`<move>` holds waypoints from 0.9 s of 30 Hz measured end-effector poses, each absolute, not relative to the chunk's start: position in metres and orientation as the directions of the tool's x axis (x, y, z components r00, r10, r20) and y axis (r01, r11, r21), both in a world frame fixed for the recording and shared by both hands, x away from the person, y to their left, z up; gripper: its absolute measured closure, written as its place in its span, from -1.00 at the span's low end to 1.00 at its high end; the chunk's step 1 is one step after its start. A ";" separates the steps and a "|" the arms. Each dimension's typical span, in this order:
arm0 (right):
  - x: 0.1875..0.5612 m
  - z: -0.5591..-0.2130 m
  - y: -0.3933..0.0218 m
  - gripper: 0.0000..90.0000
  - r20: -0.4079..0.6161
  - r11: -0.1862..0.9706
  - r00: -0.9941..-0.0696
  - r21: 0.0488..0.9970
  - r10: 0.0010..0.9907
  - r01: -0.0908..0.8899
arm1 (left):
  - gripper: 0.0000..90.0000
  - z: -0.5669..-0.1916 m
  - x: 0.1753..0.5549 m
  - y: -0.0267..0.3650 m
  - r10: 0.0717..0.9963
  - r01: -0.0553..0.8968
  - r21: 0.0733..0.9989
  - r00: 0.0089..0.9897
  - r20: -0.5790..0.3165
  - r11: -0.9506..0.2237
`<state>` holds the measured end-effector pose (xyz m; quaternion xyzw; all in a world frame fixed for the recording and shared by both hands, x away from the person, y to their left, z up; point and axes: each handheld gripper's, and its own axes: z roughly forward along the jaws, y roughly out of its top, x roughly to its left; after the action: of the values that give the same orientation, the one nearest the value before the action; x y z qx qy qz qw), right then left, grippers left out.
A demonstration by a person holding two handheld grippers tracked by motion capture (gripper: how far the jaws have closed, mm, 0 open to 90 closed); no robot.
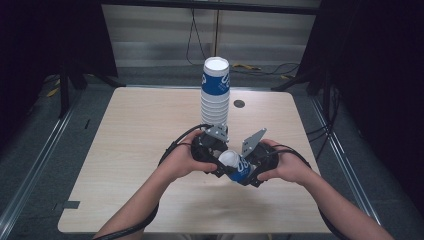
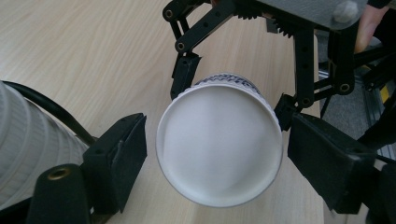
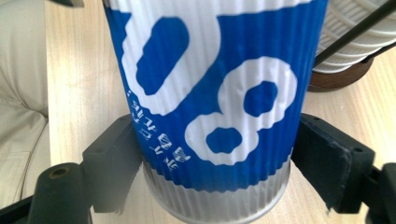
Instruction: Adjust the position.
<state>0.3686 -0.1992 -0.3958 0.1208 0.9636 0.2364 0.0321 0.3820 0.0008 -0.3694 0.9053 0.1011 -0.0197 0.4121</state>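
— Where's the cup?

— I see the cup [image 1: 238, 166] lying tilted between both grippers, low over the counter [image 1: 135, 145], white inside facing my left gripper [image 1: 210, 145]. My right gripper [image 1: 252, 165] has its jaws clamped on the blue ribbed wall, one pad on each side.

— And the left jaws?

— Apart. They flank the cup's rim [image 2: 219, 144] with a gap on the one side; on the other I cannot tell whether it touches.

— Anything else?

— The stack [image 1: 215, 92] of cups stands upright just behind the grippers.
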 end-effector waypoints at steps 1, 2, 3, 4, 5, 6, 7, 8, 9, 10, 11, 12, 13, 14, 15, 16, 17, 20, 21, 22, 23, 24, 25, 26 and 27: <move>0.368 -0.396 -0.199 -0.58 -0.008 0.861 -0.969 0.460 0.248 0.216 | -0.55 -0.370 0.382 0.001 0.166 0.198 0.739 0.979 -0.118 -0.644; 0.368 -0.396 -0.198 -0.58 -0.011 0.862 -0.969 0.459 0.246 0.214 | -0.55 -0.369 0.382 0.001 0.163 0.193 0.734 0.980 -0.113 -0.651; 0.368 -0.396 -0.198 -0.58 -0.007 0.862 -0.969 0.459 0.247 0.216 | -0.55 -0.370 0.382 0.001 0.161 0.194 0.733 0.980 -0.116 -0.652; 0.368 -0.396 -0.198 -0.58 -0.011 0.867 -0.971 0.452 0.240 0.209 | -0.55 -0.369 0.382 0.001 0.160 0.193 0.733 0.980 -0.116 -0.652; 0.368 -0.396 -0.198 -0.58 -0.015 0.868 -0.971 0.452 0.240 0.207 | -0.54 -0.369 0.382 0.001 0.162 0.194 0.735 0.980 -0.116 -0.650; 0.368 -0.395 -0.198 -0.58 -0.012 0.867 -0.970 0.452 0.242 0.211 | -0.53 -0.369 0.382 0.001 0.158 0.192 0.734 0.981 -0.116 -0.652; 0.368 -0.395 -0.198 -0.58 -0.013 0.867 -0.971 0.453 0.238 0.207 | -0.53 -0.369 0.382 0.001 0.156 0.190 0.728 0.981 -0.115 -0.659; 0.368 -0.395 -0.197 -0.58 -0.017 0.868 -0.971 0.452 0.237 0.204 | -0.51 -0.369 0.382 0.000 0.155 0.190 0.730 0.981 -0.116 -0.656; 0.368 -0.395 -0.197 -0.58 -0.016 0.869 -0.972 0.451 0.236 0.204 | -0.50 -0.369 0.382 0.000 0.155 0.190 0.730 0.981 -0.116 -0.656; 0.368 -0.396 -0.197 -0.58 -0.016 0.871 -0.972 0.447 0.236 0.204 | -0.49 -0.370 0.382 -0.001 0.148 0.186 0.726 0.982 -0.117 -0.663; 0.367 -0.396 -0.196 -0.58 -0.020 0.874 -0.972 0.443 0.232 0.200 | -0.47 -0.370 0.382 -0.001 0.146 0.183 0.722 0.983 -0.114 -0.667; 0.367 -0.396 -0.196 -0.58 -0.022 0.877 -0.973 0.439 0.229 0.196 | -0.46 -0.370 0.381 -0.001 0.146 0.184 0.722 0.982 -0.116 -0.666; 0.367 -0.397 -0.196 -0.58 -0.021 0.877 -0.973 0.439 0.230 0.198 | -0.43 -0.370 0.381 -0.001 0.142 0.181 0.723 0.983 -0.114 -0.667; 0.367 -0.397 -0.196 -0.58 -0.023 0.877 -0.973 0.440 0.229 0.196 | -0.42 -0.370 0.381 -0.001 0.141 0.182 0.718 0.983 -0.117 -0.671; 0.367 -0.396 -0.196 -0.58 -0.024 0.877 -0.974 0.441 0.227 0.194 | -0.41 -0.370 0.381 -0.001 0.141 0.181 0.715 0.983 -0.116 -0.675; 0.367 -0.396 -0.196 -0.58 -0.024 0.877 -0.974 0.441 0.227 0.194 | -0.40 -0.370 0.381 -0.001 0.141 0.181 0.715 0.983 -0.116 -0.675; 0.367 -0.396 -0.197 -0.58 -0.024 0.877 -0.973 0.439 0.229 0.196 | -0.38 -0.370 0.382 -0.002 0.135 0.177 0.712 0.984 -0.116 -0.679; 0.366 -0.395 -0.196 -0.58 -0.025 0.877 -0.974 0.440 0.225 0.191 | -0.35 -0.370 0.382 -0.001 0.134 0.177 0.708 0.984 -0.117 -0.684; 0.366 -0.395 -0.196 -0.58 -0.029 0.878 -0.974 0.439 0.225 0.190 | -0.34 -0.370 0.382 -0.001 0.134 0.180 0.710 0.984 -0.121 -0.681; 0.366 -0.395 -0.197 -0.58 -0.028 0.878 -0.974 0.439 0.223 0.189 | -0.34 -0.369 0.382 -0.001 0.135 0.181 0.706 0.983 -0.121 -0.685; 0.366 -0.395 -0.197 -0.58 -0.034 0.878 -0.976 0.445 0.213 0.176 | -0.34 -0.369 0.382 -0.001 0.136 0.184 0.704 0.983 -0.125 -0.686; 0.366 -0.395 -0.196 -0.58 -0.033 0.878 -0.976 0.444 0.214 0.178 | -0.34 -0.369 0.382 -0.001 0.138 0.187 0.701 0.982 -0.127 -0.688; 0.366 -0.395 -0.196 -0.58 -0.033 0.878 -0.977 0.446 0.210 0.174 | -0.34 -0.369 0.382 -0.001 0.139 0.187 0.699 0.982 -0.125 -0.691; 0.366 -0.396 -0.196 -0.58 -0.035 0.878 -0.977 0.447 0.209 0.172 | -0.34 -0.369 0.381 -0.001 0.136 0.184 0.697 0.983 -0.124 -0.693; 0.366 -0.396 -0.196 -0.58 -0.036 0.879 -0.978 0.446 0.204 0.167 | -0.33 -0.369 0.381 -0.001 0.134 0.183 0.696 0.983 -0.125 -0.695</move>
<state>0.3656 -0.1960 -0.3956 0.0958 0.9685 0.2261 0.0410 0.3808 -0.0013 -0.3694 0.9199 0.0860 -0.0322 0.3812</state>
